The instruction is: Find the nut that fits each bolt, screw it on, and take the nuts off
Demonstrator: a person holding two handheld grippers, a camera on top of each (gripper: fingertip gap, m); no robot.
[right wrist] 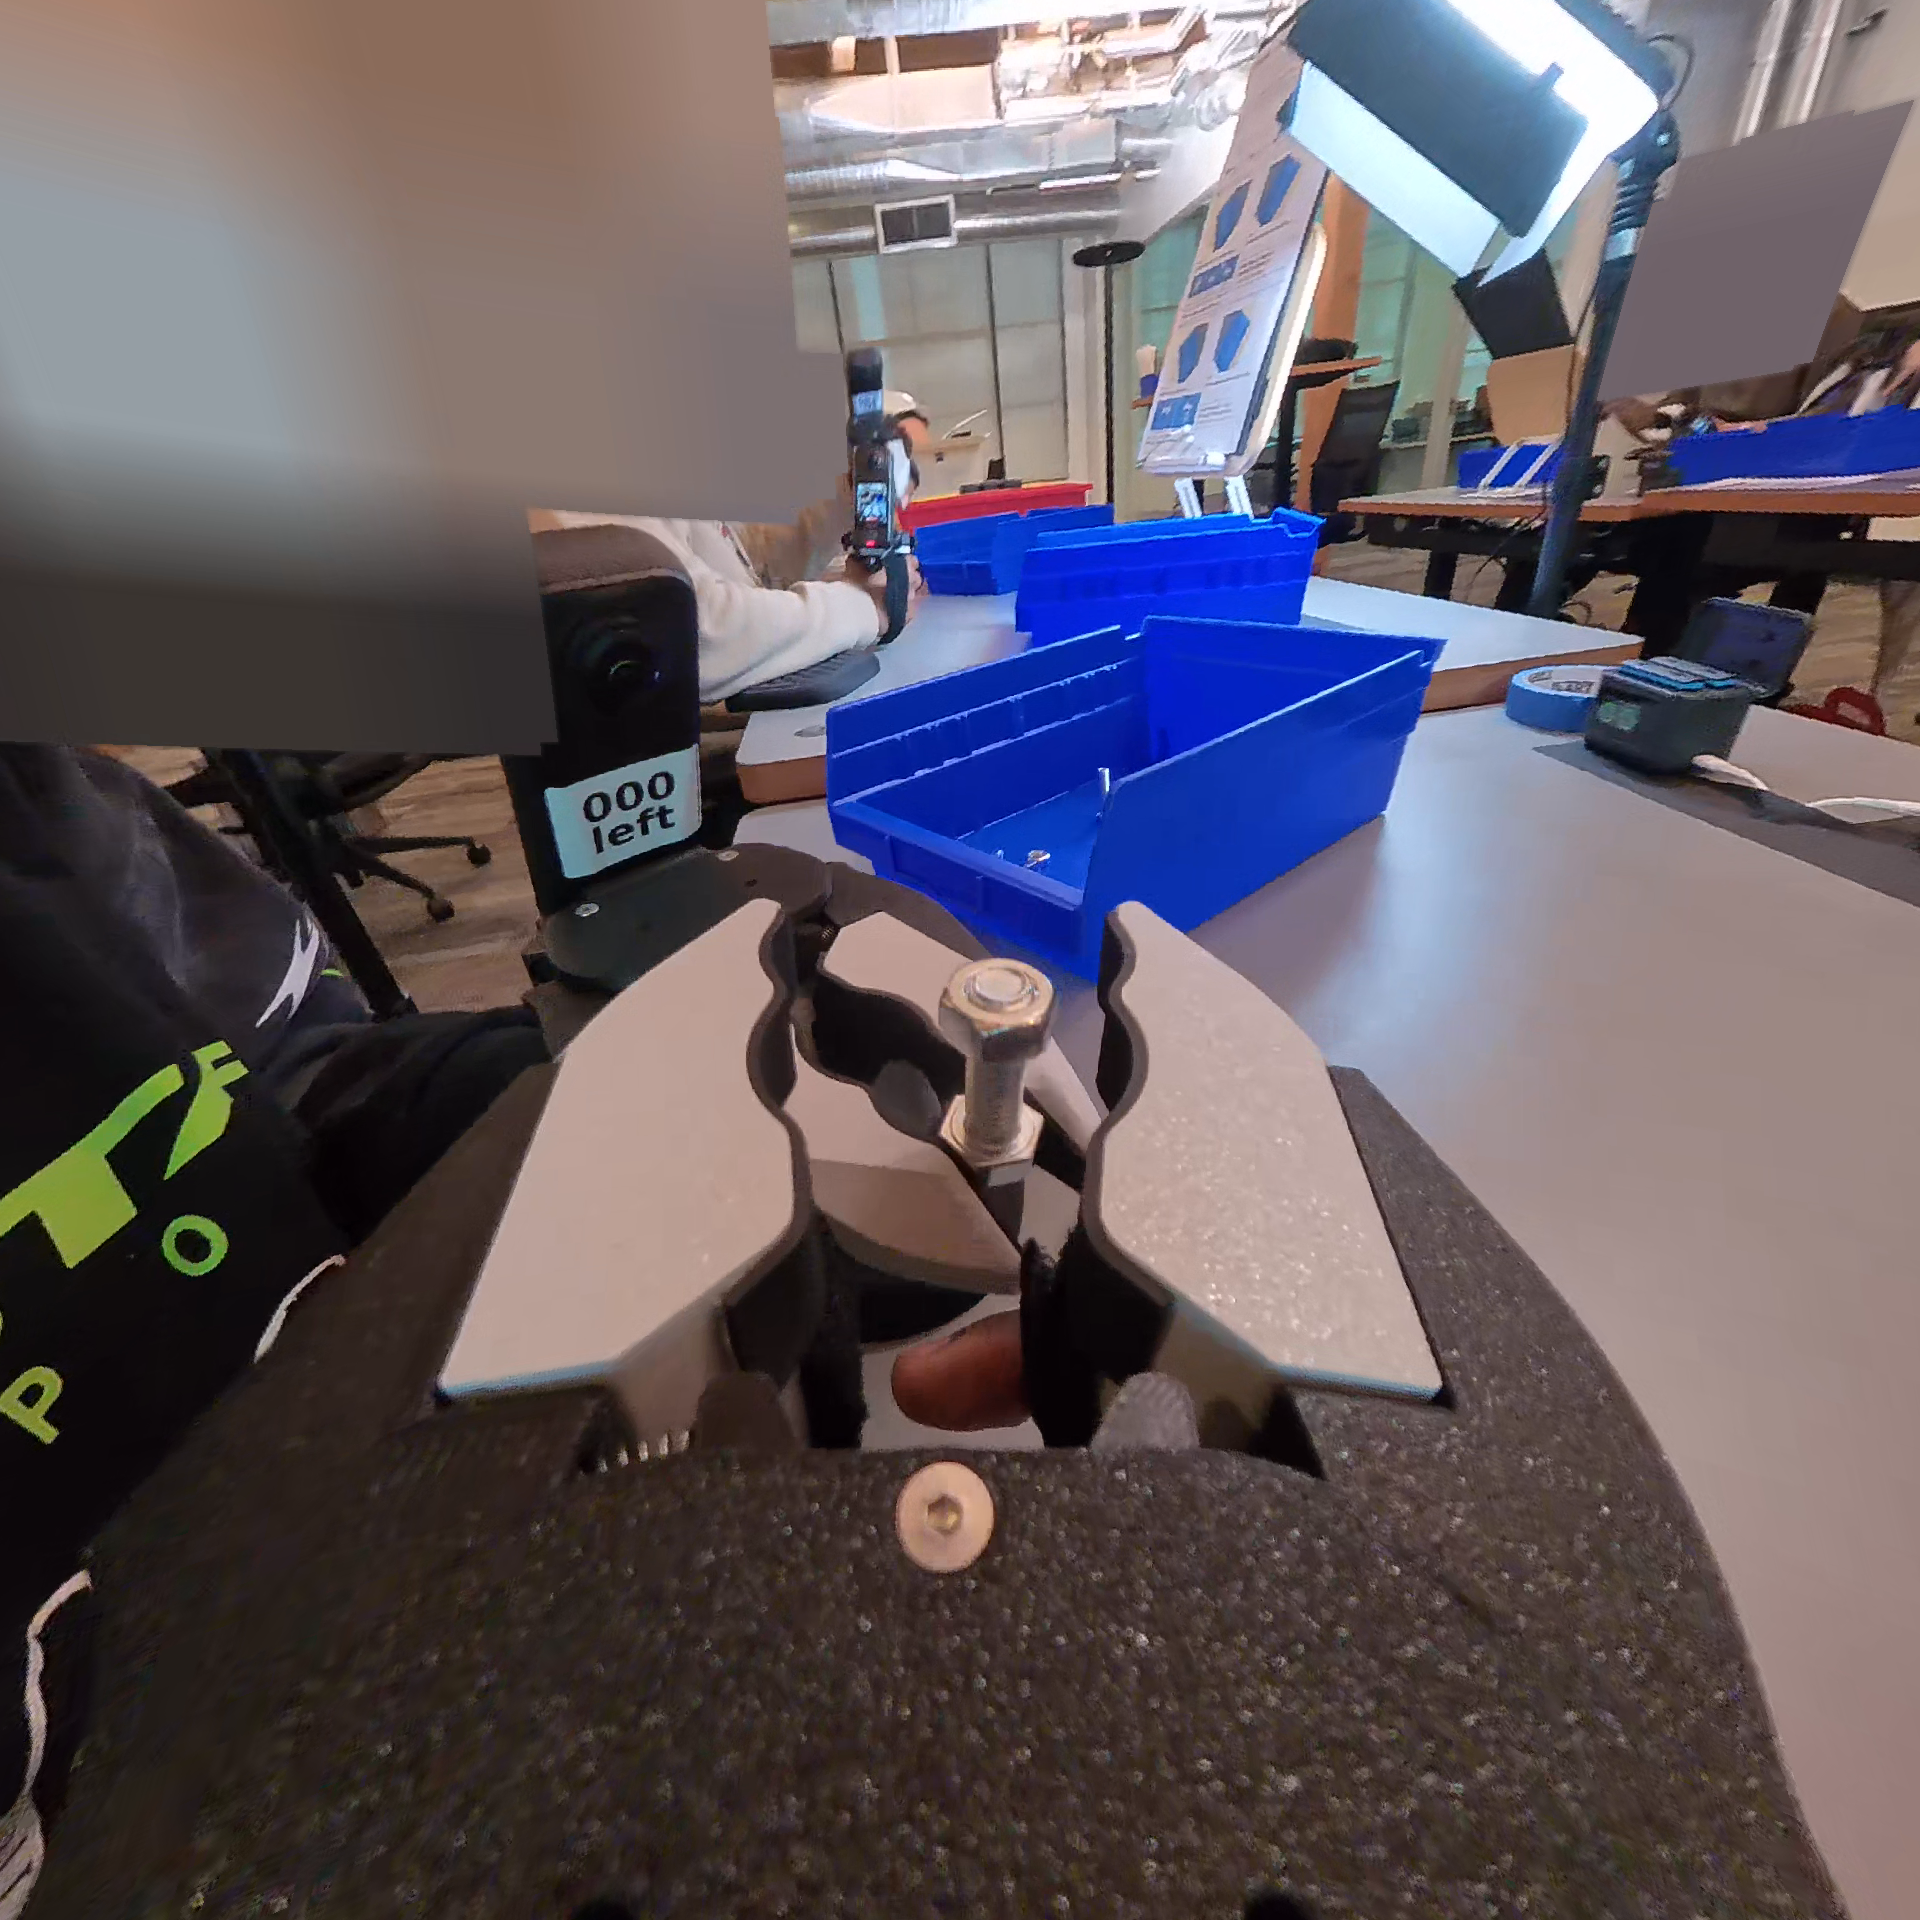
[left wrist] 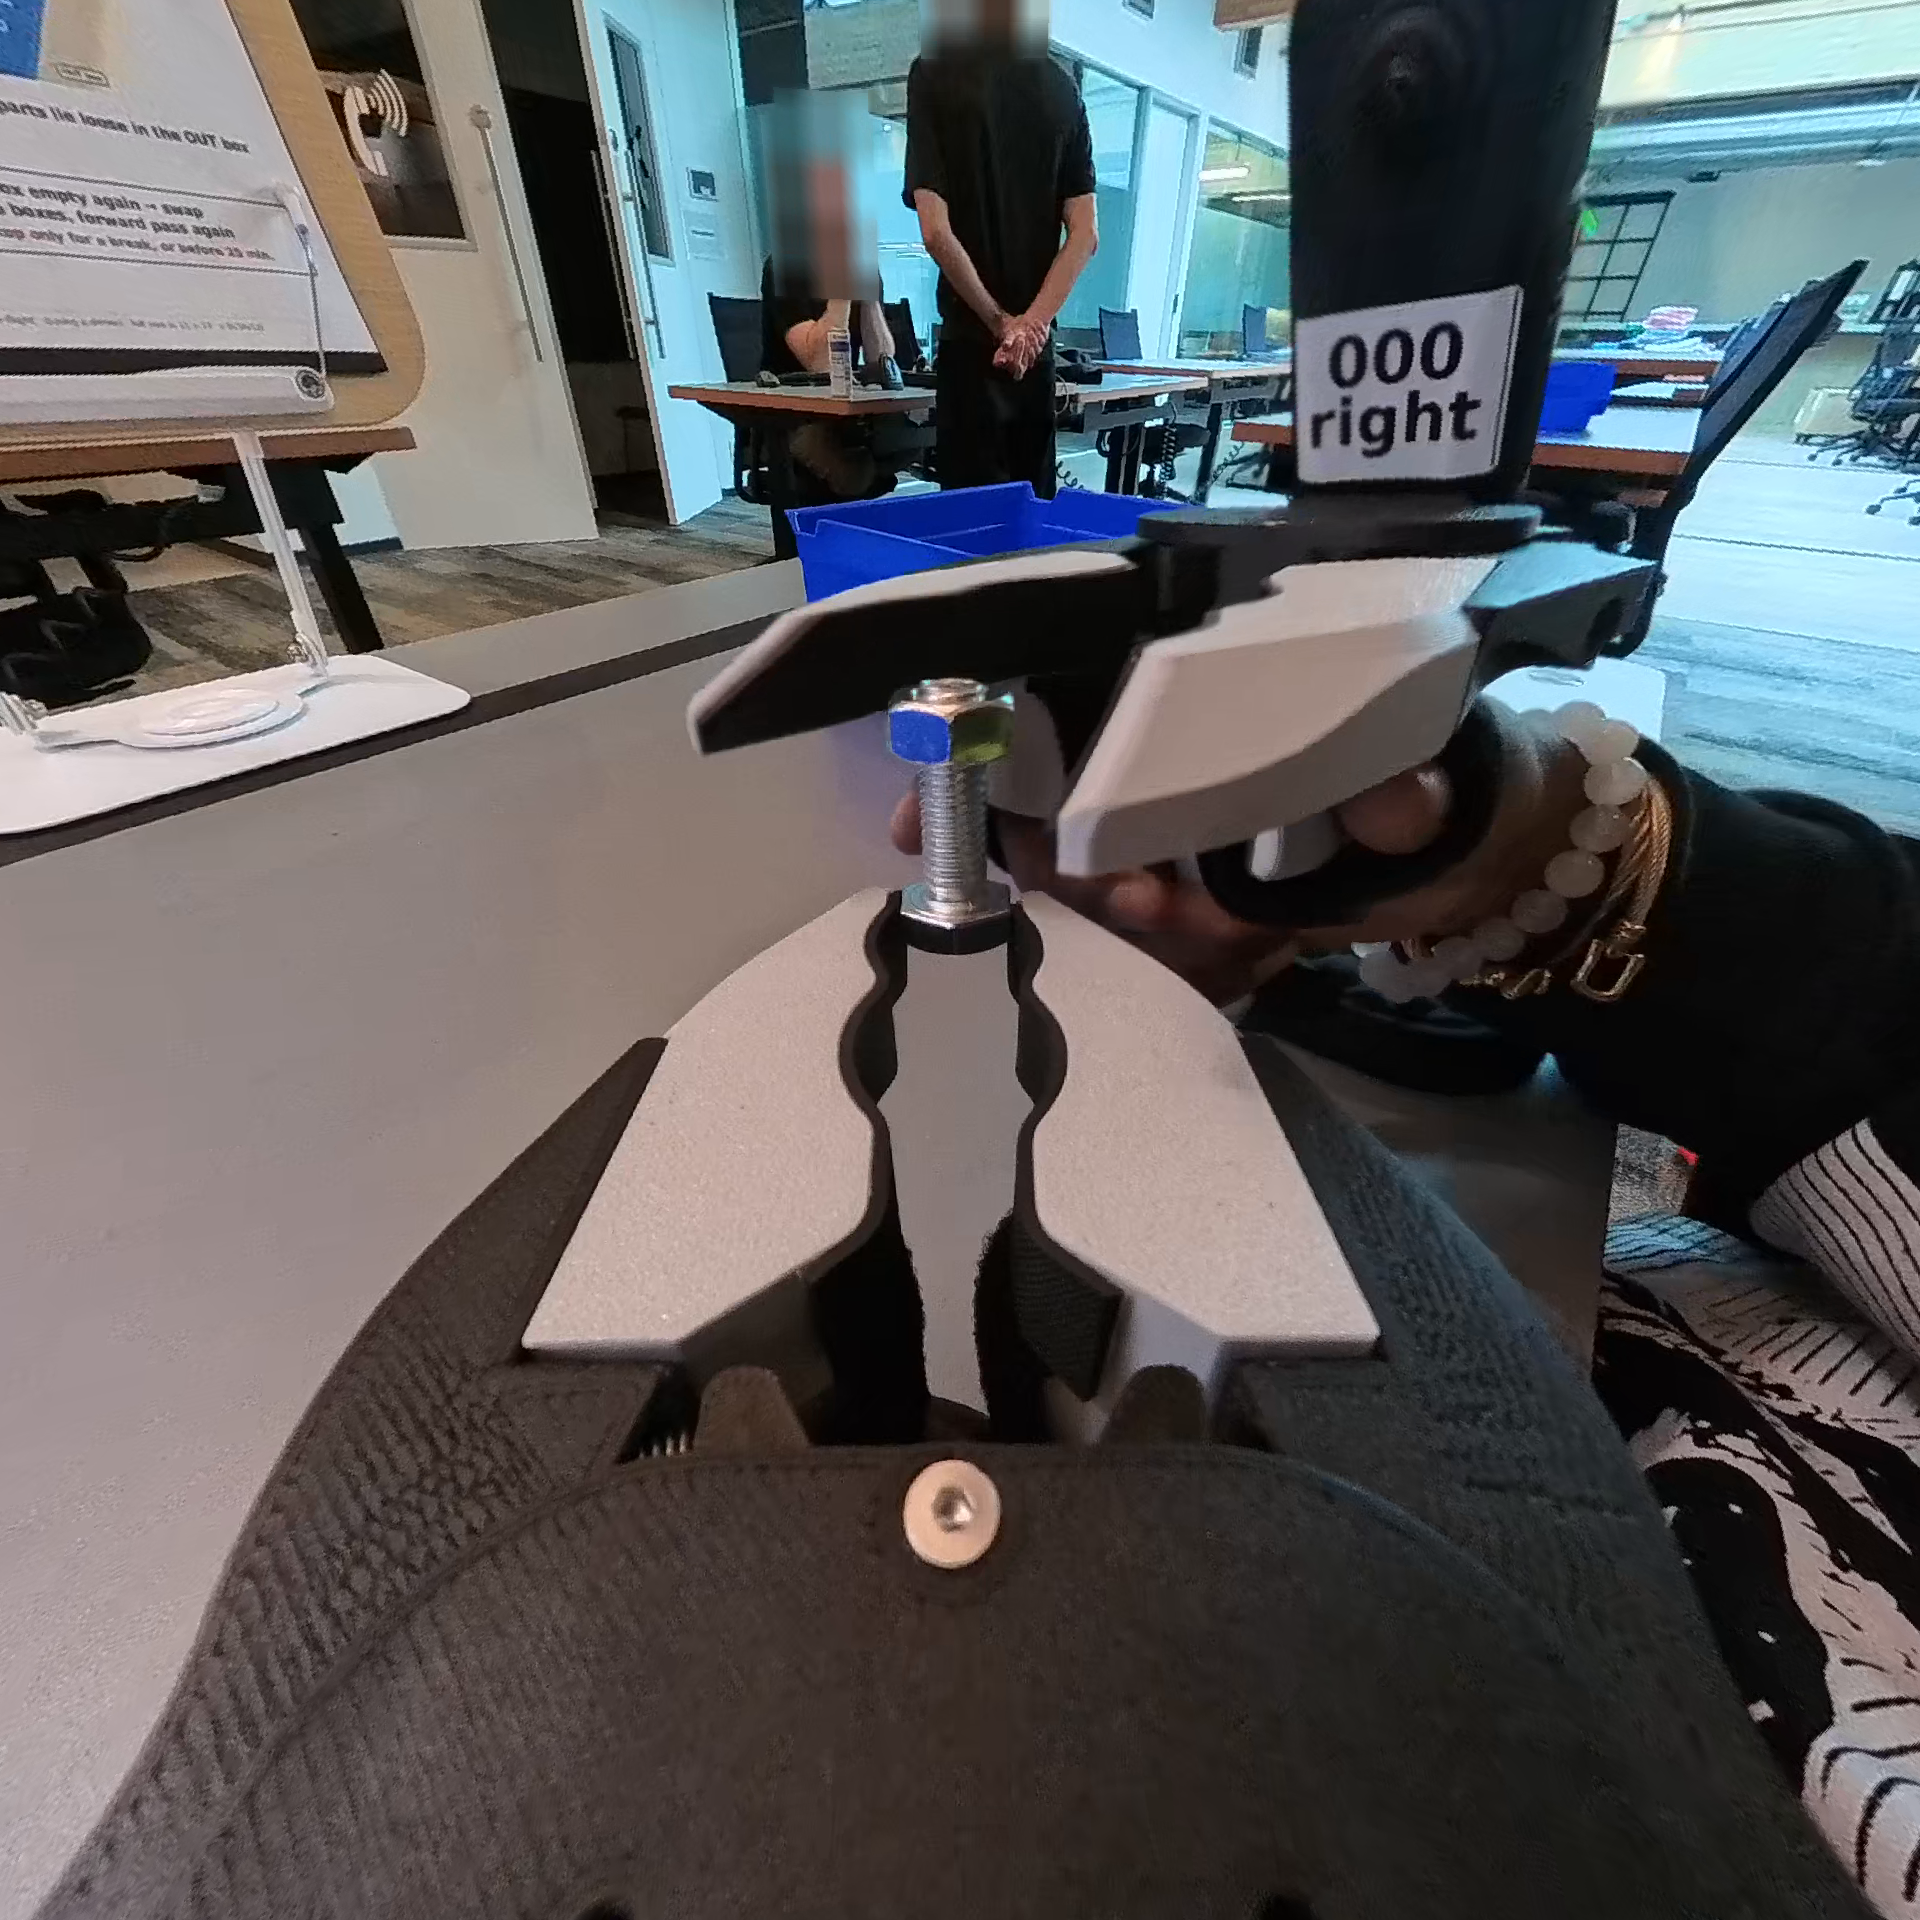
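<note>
Now the left hand-held gripper (left wrist: 954, 920) clamped the head of an upright silver threaded bolt (left wrist: 954, 821), its silver hex nut (left wrist: 951, 724) at the tip, between the right hand-held gripper's (right wrist: 940, 1023) spread fingers; closing off-centre could have cocked the nut.

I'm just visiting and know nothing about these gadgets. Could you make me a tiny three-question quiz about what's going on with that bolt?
1. True or false: the left gripper is clamped on the head of the bolt.
2. Where on the bolt is the nut? A) at the free tip B) down against the head C) lying in the blue bin
3. Fill in: the right gripper has its fingers spread ____ around the nut.

Key: 1 true. 2 A. 3 open, not pressing on it.
</note>
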